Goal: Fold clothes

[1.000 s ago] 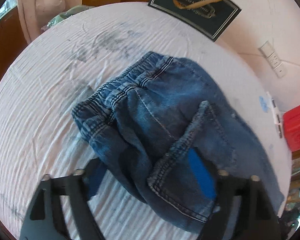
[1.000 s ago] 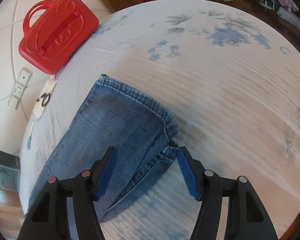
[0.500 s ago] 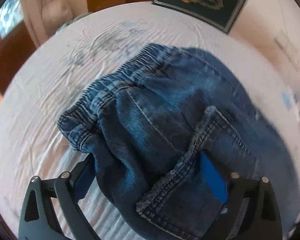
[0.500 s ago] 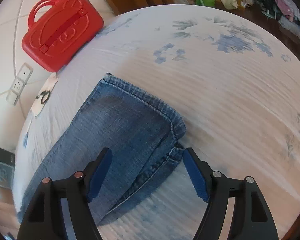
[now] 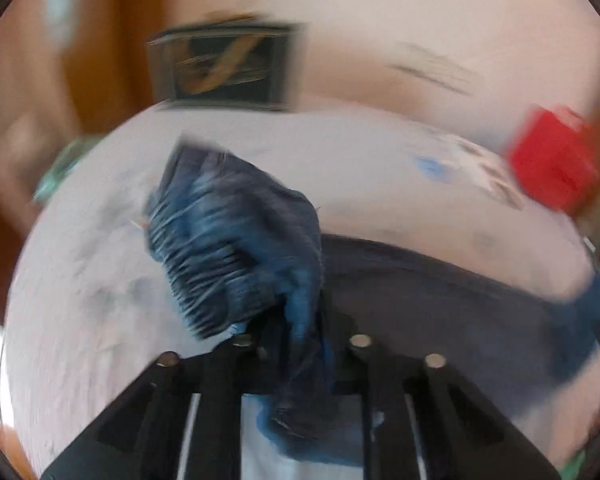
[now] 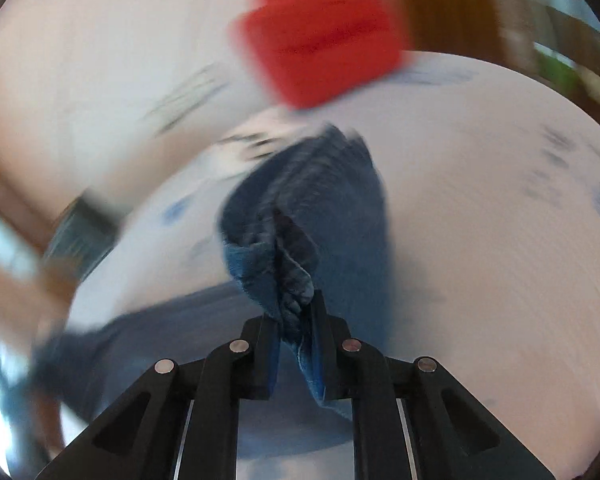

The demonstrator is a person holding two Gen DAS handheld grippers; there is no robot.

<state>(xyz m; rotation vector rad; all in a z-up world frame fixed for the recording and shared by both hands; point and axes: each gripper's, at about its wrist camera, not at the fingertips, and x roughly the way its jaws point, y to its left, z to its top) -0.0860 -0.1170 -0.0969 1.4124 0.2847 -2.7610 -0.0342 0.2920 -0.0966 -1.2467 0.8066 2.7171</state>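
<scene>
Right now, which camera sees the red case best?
The right wrist view: the red case fills the top with its handle showing, though blurred. The left wrist view catches only a red smear at the right edge.

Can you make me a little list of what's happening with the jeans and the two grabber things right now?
garment: blue jeans, bunched and lifted off the surface
surface: white sheet with blue flower print
left hand-held gripper: jaws closing, pinching denim at the waistband end
right hand-held gripper: jaws closing, pinching denim at the leg end
cloth between the two: sags, casting a dark shadow on the sheet
nearby: red case and dark framed picture on the floor past the sheet
picture quality: blurred
</scene>
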